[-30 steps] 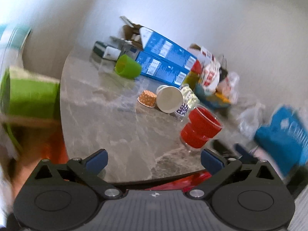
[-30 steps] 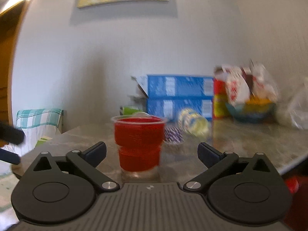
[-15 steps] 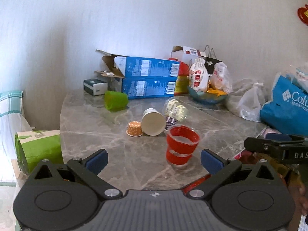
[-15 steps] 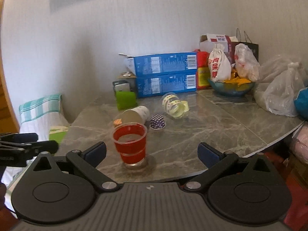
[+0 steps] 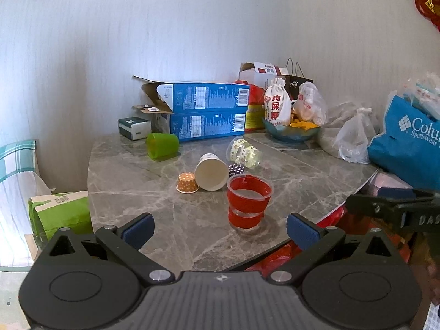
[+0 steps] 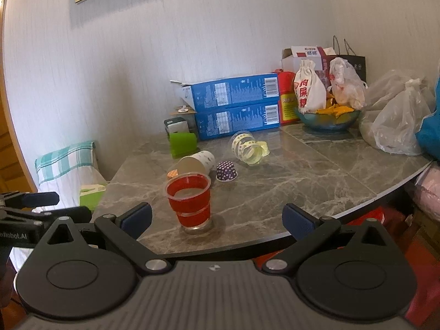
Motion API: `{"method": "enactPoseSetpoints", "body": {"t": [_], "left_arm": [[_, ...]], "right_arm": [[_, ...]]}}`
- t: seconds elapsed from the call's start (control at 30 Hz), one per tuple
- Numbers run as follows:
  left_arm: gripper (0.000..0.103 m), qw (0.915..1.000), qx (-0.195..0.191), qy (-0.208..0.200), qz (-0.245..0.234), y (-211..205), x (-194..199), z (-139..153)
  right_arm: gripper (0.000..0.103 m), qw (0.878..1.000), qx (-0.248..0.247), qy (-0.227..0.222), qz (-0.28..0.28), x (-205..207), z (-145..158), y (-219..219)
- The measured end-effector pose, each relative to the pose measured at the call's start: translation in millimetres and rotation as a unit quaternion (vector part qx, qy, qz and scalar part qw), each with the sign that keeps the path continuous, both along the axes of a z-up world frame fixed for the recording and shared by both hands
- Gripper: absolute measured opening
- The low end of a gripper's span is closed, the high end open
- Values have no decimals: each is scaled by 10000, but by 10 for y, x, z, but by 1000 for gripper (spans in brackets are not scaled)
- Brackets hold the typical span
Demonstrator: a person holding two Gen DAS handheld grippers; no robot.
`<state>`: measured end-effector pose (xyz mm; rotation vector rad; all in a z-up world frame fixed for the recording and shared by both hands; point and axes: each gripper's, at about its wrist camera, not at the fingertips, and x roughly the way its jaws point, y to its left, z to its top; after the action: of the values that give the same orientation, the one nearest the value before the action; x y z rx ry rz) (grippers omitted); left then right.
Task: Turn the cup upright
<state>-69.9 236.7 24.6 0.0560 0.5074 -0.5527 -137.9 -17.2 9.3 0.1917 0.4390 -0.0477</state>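
A red-banded clear cup (image 5: 249, 200) stands upright near the front edge of the marble table (image 5: 137, 181); it also shows in the right wrist view (image 6: 190, 200). Behind it a white paper cup (image 5: 209, 172) (image 6: 195, 162), a green cup (image 5: 162, 145) (image 6: 182, 144) and a patterned clear cup (image 5: 244, 152) (image 6: 249, 150) lie on their sides. My left gripper (image 5: 220, 228) and my right gripper (image 6: 217, 218) are both open and empty, held back off the table's front edge.
Small orange (image 5: 187, 183) and purple (image 6: 227, 171) dotted paper cups sit upside down by the white cup. Two stacked blue boxes (image 5: 206, 115), a fruit bowl (image 5: 291, 130), plastic bags (image 6: 396, 126) and a blue shopping bag (image 5: 407, 143) crowd the back and right.
Both grippers have pulled back and risen away from the red cup, which stands free on the table. The views have steadied from blur.
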Motion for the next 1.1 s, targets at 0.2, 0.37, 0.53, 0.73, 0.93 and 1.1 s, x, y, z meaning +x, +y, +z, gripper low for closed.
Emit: {"method": "enactPoseSetpoints", "body": {"t": [0.2, 0.37, 0.53, 0.73, 0.93, 1.1], "left_arm": [[103, 10000, 21, 54, 57, -1, -12, -9], [103, 10000, 11, 53, 80, 21, -15, -6], [103, 9999, 15, 42, 93, 24, -18, 0], [103, 9999, -4, 61, 123, 46, -17, 7], [103, 9999, -25, 59, 108, 47, -25, 11], [103, 9999, -60, 37, 141, 60, -41, 11]], "right_arm": [[102, 9999, -54, 83, 63, 17, -40, 46], [102, 9998, -89, 87, 148, 26, -36, 83], [102, 9998, -90, 77, 174, 22, -32, 95], [102, 9997, -113, 60, 192, 14, -19, 110], [102, 9997, -130, 66, 207, 17, -11, 117], [102, 9997, -129, 52, 222, 9, -10, 120]]}}
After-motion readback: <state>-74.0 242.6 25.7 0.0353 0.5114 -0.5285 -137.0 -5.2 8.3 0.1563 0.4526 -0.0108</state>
